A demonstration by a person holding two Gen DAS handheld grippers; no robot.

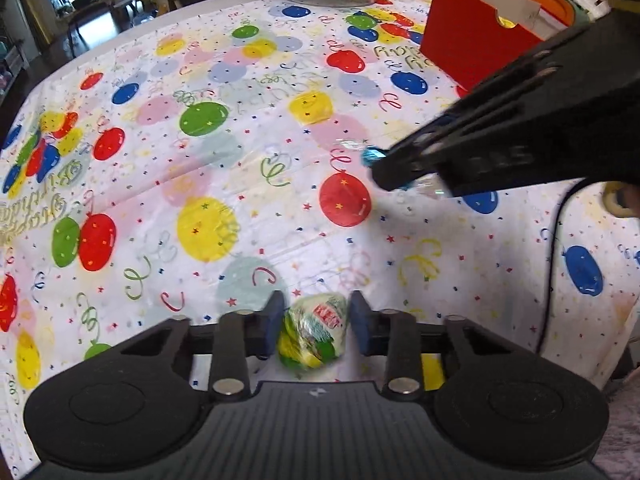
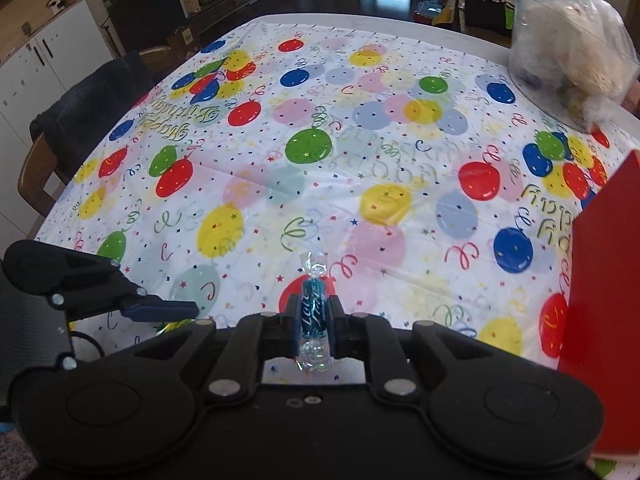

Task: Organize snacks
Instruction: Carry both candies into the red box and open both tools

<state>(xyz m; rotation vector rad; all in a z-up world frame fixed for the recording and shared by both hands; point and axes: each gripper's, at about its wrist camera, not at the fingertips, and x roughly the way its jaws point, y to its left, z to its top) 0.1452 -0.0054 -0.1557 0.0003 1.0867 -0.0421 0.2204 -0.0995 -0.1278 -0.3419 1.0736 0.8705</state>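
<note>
Two hand-held grippers work over a tabletop [image 2: 360, 24] draped in a balloon-print birthday tablecloth [image 1: 224, 168]. The left gripper [image 1: 316, 320] points steeply down with its blue pads clamped against either side of a round candy in a white, green and yellow wrapper [image 1: 316, 332], which sits between the fingers just above the cloth. The right gripper [image 2: 314, 320] is closed tight on a slim teal candy in a clear twist wrapper [image 2: 314, 312]; the sweet stands upright between the pads, its crinkled ends sticking out above and below them. In the left wrist view the right gripper reaches in from the right edge, the teal candy's tip showing at its fingertips, held clear of the cloth over a red balloon print. A red cardboard box [image 1: 476, 48] stands at the right side of the tabletop, close beside the right gripper. A clear plastic bag of pale, fluffy contents [image 2: 572, 48] rests at the far edge. A wooden chair with a dark garment over its back [image 2: 80, 120] stands at the tabletop's left side.
</note>
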